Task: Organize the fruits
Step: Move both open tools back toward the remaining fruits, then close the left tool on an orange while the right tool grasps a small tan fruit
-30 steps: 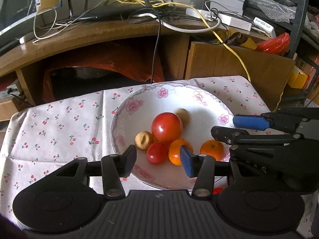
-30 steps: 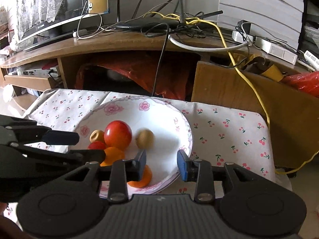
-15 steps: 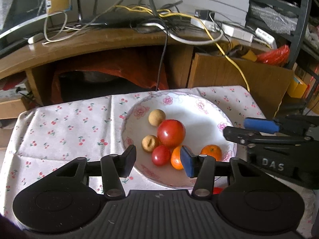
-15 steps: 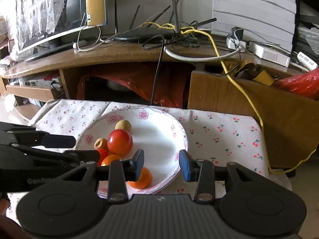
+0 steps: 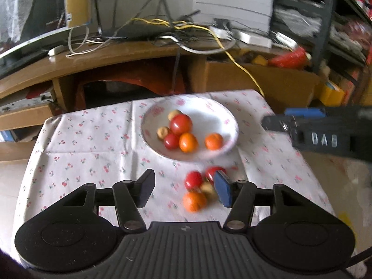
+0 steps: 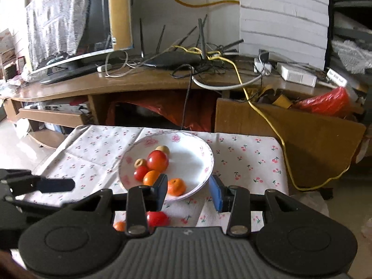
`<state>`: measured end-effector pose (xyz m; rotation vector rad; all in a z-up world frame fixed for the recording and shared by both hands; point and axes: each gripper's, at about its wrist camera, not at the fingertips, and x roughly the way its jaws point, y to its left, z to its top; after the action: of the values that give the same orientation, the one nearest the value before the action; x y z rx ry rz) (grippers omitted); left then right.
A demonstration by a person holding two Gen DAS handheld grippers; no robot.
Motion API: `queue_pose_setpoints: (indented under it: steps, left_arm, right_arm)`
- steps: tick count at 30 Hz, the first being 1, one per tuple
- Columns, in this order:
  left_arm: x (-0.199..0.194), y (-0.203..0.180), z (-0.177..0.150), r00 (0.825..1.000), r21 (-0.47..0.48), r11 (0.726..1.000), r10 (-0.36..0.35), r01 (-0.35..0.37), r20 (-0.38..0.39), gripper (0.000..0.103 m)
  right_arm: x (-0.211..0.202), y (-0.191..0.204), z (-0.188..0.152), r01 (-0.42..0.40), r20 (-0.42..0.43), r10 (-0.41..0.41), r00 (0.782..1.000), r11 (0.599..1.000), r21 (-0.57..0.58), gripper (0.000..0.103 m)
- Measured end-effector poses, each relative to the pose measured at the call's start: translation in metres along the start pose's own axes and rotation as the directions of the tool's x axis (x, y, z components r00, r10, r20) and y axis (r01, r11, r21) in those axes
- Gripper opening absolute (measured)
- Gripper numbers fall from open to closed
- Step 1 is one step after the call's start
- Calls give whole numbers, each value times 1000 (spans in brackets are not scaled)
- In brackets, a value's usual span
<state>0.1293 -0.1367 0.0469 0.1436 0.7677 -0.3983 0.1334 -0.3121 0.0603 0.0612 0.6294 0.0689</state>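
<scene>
A white flowered plate [image 5: 223, 118] [image 6: 202, 148] on the cherry-print cloth holds a big red tomato [image 5: 181, 124], a small tomato [image 5: 171, 141], two oranges [image 5: 188, 142] and two tan fruits [image 5: 162, 132]. On the cloth in front of the plate lie two tomatoes [image 5: 193, 179], an orange [image 5: 194, 201] and a tan fruit [image 5: 207, 188]. My left gripper [image 5: 184, 191] is open and empty above that loose group. My right gripper [image 6: 189, 191] is open and empty over the plate's near rim; it also shows in the left wrist view [image 5: 302, 125].
A low wooden TV stand [image 6: 139, 86] with a monitor, a router and tangled cables stands behind the table. A cardboard box [image 6: 290, 139] and a yellow cable [image 6: 279, 134] are at the back right. The table's right edge drops to the floor.
Both grippers have pulled back and up from the plate, so the view is wider. The loose fruit group on the cloth in front of the plate has come into view.
</scene>
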Motion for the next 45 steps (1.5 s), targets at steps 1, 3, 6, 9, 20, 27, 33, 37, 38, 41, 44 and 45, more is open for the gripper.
queue_pose_setpoints:
  steps: [1, 3, 6, 9, 20, 27, 33, 37, 38, 41, 44, 45]
  left_arm:
    - [-2, -3, -2, 1000, 14, 1000, -4, 3, 6, 64]
    - [-2, -7, -5, 1000, 21, 1000, -19, 19, 9, 64]
    - [10, -12, -9, 999, 37, 998, -41, 40, 3, 64]
    - [22, -17, -16, 998, 71, 996, -56, 56, -8, 64]
    - [59, -5, -36, 994, 73, 994, -73, 79, -77, 64]
    - [57, 1, -40, 995, 35, 998, -58, 61, -80, 64]
    - [69, -7, -36, 993, 41, 994, -98, 101, -72, 63]
    - [80, -4, -36, 992, 54, 992, -106, 110, -74, 62]
    - [83, -3, -36, 991, 55, 992, -106, 111, -78, 62]
    - [89, -1, -38, 989, 53, 992, -111, 116, -95, 58]
    - [88, 0, -39, 989, 57, 991, -117, 123, -93, 53]
    - [87, 0, -39, 988, 58, 990, -120, 126, -95, 49]
  right_arm:
    - [-7, 2, -1, -4, 7, 4, 1000, 1000, -1, 54]
    - [-15, 6, -4, -8, 20, 8, 1000, 1000, 2, 54]
    - [-18, 11, -11, -2, 32, 3, 999, 1000, -16, 54]
    - [-13, 11, -17, 7, 29, -6, 1000, 1000, -28, 54]
    - [34, 9, -39, -13, -126, 6, 992, 999, -51, 54]
    - [38, 2, -43, -19, -149, 16, 989, 1000, -19, 54]
    - [41, 4, -42, -17, -163, 12, 987, 999, -30, 55]
    - [42, 3, -42, -42, -158, 38, 987, 999, -18, 54]
    - [43, 4, -43, -49, -167, 44, 985, 999, -23, 54]
    - [49, 5, -46, -63, -197, 57, 979, 998, -25, 54]
    - [54, 7, -45, -69, -209, 62, 976, 997, -28, 55]
    - [55, 7, -45, -71, -215, 65, 975, 997, -24, 54]
